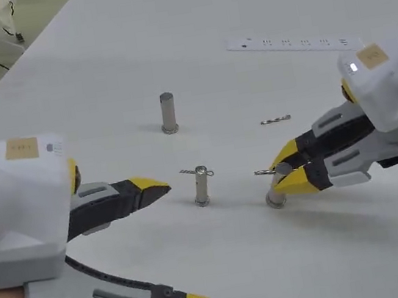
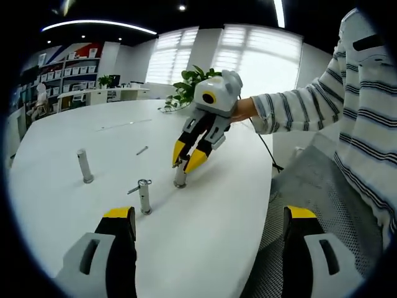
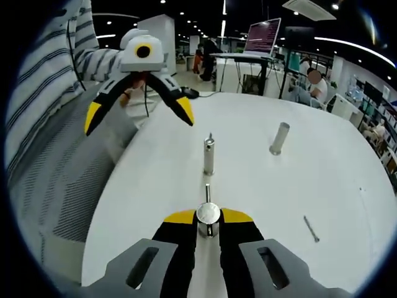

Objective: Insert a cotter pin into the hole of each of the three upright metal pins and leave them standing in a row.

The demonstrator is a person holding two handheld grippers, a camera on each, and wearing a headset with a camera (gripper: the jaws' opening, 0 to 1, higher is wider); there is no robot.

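Three metal pins stand on the white table [image 1: 99, 74]. The far pin [image 1: 168, 112] [image 3: 279, 138] has nothing in its hole. A cotter pin crosses the top of the middle pin [image 1: 201, 186] [image 2: 144, 195] [image 3: 209, 155]. My right gripper [image 1: 285, 170] [image 3: 208, 218] is shut on the head of the near pin [image 1: 275, 197] [image 2: 180, 177], which leans a little. A cotter pin [image 1: 264, 172] [image 3: 207, 189] sticks out of it past the jaws. My left gripper [image 1: 199, 253] [image 2: 209, 214] hovers open, left of the middle pin, holding nothing. A loose cotter pin [image 1: 275, 120] [image 3: 311, 228] lies flat behind.
A white power strip [image 1: 292, 43] lies at the far right of the table. A person's striped sleeve [image 2: 310, 105] holds the right gripper [image 2: 189, 158]. The table's rounded edge [image 2: 260, 205] runs near the left gripper, with grey floor beyond.
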